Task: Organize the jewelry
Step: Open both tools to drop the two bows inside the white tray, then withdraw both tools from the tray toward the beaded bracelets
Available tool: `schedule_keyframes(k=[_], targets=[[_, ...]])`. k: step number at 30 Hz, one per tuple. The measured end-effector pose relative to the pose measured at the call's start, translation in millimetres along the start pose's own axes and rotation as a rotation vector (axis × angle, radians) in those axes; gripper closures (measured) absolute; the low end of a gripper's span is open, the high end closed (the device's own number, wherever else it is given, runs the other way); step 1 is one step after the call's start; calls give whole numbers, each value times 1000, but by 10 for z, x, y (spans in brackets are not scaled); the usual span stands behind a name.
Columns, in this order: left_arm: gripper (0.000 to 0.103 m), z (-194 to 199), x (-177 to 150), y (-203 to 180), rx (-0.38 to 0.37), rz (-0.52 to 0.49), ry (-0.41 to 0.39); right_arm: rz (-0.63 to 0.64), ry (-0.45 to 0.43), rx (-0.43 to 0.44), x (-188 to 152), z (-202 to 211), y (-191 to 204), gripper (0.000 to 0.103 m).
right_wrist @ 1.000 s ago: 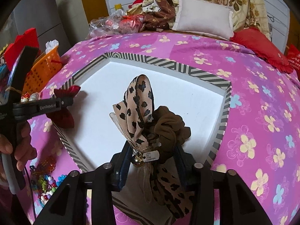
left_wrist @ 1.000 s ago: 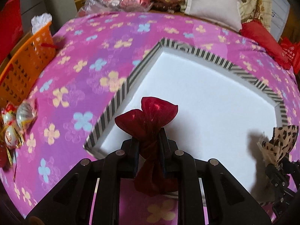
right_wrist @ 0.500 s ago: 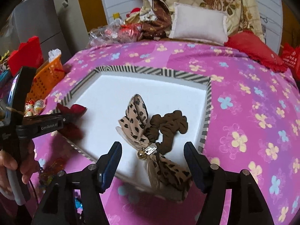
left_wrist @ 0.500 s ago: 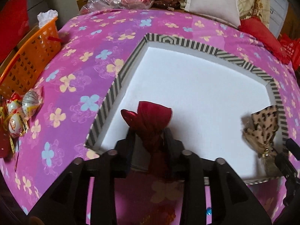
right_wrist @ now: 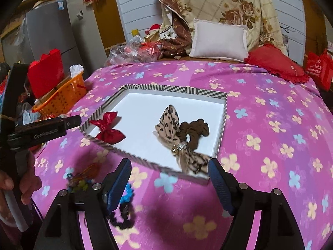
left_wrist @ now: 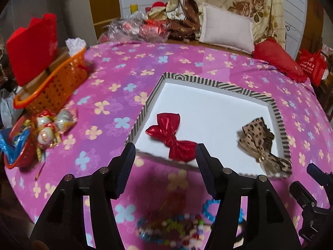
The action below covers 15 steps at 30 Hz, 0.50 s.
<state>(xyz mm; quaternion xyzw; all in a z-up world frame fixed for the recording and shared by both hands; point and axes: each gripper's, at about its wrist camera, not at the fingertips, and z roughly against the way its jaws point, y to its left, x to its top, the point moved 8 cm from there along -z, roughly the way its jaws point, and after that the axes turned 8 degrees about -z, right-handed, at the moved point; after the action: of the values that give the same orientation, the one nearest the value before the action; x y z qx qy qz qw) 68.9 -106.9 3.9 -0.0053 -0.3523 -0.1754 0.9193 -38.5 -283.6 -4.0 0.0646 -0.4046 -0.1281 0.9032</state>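
Both grippers' fingers spread wide and empty, red bow (left_wrist: 171, 137) and leopard bow (right_wrist: 173, 133) inside striped tray (left_wrist: 220, 84)

Tray (right_wrist: 222, 129) centre and far half bare white, open from above. Red bow (right_wrist: 108, 129) sits near-left, leopard bow (right_wrist: 172, 129) near-right, gap between. Bead pile (left_wrist: 177, 227) clutters bed just beside tray's near rim.

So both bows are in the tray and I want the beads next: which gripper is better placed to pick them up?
Probably left. The left gripper is open with the colourful bead bracelets right below its fingers, while the right gripper, also open, has them off beside its left finger. The striped tray lies just ahead.
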Motion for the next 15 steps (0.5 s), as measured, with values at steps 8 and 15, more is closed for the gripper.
schedule_keyframes(k=[8, 15], targets=[[43, 393, -319, -36, 28, -12, -50, -25, -12, 6, -190, 225, 32, 29], [43, 556, -549, -68, 27, 3, -56, -32, -18, 6, -320, 359, 49, 29]])
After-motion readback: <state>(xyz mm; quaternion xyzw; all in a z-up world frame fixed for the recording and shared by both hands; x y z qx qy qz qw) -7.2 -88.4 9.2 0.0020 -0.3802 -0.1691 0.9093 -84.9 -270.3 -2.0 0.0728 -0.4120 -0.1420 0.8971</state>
